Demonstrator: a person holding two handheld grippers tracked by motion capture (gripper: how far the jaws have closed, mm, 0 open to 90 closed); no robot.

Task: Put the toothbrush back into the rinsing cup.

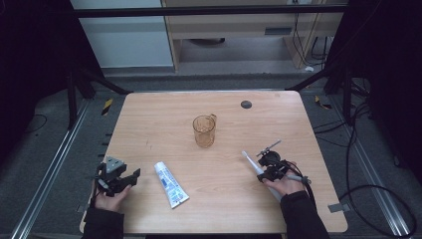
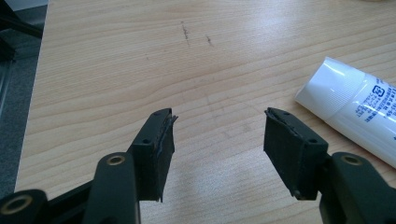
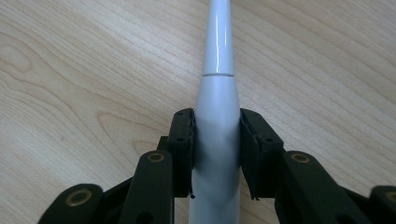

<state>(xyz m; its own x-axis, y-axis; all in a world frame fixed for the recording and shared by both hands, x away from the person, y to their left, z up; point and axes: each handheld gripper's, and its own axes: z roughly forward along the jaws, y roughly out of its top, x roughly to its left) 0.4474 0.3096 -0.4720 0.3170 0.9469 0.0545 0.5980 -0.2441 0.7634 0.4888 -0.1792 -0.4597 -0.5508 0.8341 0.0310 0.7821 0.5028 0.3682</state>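
Note:
A white electric toothbrush (image 1: 250, 161) lies on the wooden table (image 1: 164, 119) at the front right, its thin neck (image 3: 218, 56) pointing away from me. My right gripper (image 1: 266, 170) is shut on its thick handle, and in the right gripper view both pads of this gripper (image 3: 216, 140) press against the handle's sides. My left gripper (image 1: 130, 177) rests low at the front left, open, with bare wood between its jaws (image 2: 217, 135). A white toothpaste tube (image 1: 170, 184) lies just right of the left gripper, and the left gripper view shows the cap end of the tube (image 2: 355, 112).
A clear amber cup with a handle (image 1: 204, 131) stands upright mid-table, beyond both grippers. A small black disc (image 1: 246, 104) sits near the table's far edge. Cables trail on the floor to the right of the table.

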